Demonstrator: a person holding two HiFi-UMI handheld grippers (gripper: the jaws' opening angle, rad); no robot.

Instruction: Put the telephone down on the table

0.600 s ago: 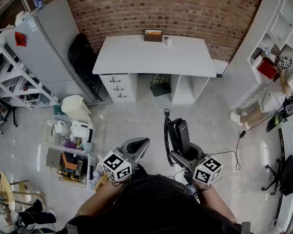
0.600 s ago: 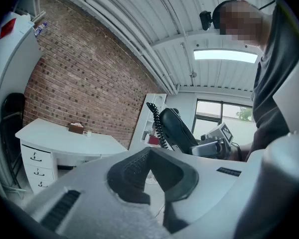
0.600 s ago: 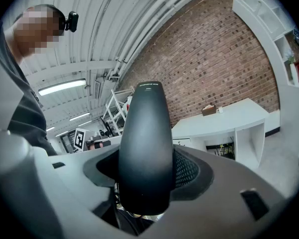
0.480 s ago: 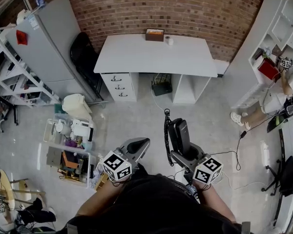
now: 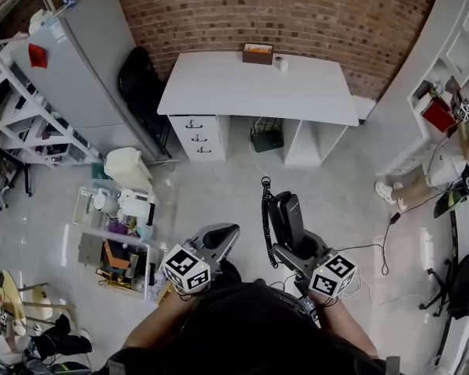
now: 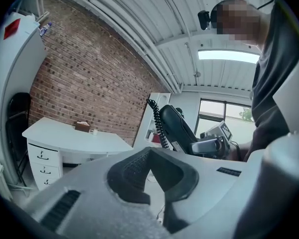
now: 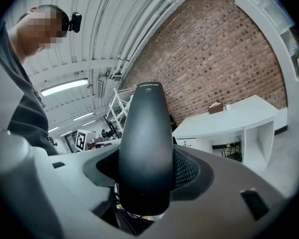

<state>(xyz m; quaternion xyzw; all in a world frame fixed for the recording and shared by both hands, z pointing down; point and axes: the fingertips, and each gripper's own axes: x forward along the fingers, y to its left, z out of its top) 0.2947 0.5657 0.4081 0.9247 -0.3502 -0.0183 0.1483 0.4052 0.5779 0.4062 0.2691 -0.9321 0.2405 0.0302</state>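
Observation:
A black telephone (image 5: 286, 219) with a coiled cord (image 5: 264, 221) sits upright between the jaws of my right gripper (image 5: 291, 244), which is shut on it. In the right gripper view the telephone (image 7: 145, 148) fills the gap between the dark pads. My left gripper (image 5: 223, 237) is held beside it at the left, shut with nothing in it; its jaws meet in the left gripper view (image 6: 152, 176), where the telephone (image 6: 177, 128) shows to the right. The white table (image 5: 258, 88) stands ahead by the brick wall.
A small brown box (image 5: 257, 53) and a white cup (image 5: 281, 64) sit at the table's far edge. A grey cabinet (image 5: 82, 73) and black chair (image 5: 144, 92) stand left of it. Bins of clutter (image 5: 113, 233) lie on the floor left. A person (image 5: 445, 162) is at the right shelves.
The view has shifted slightly, with the table now a little lower and nearer in the head view. Both grippers and the telephone keep their places relative to me.

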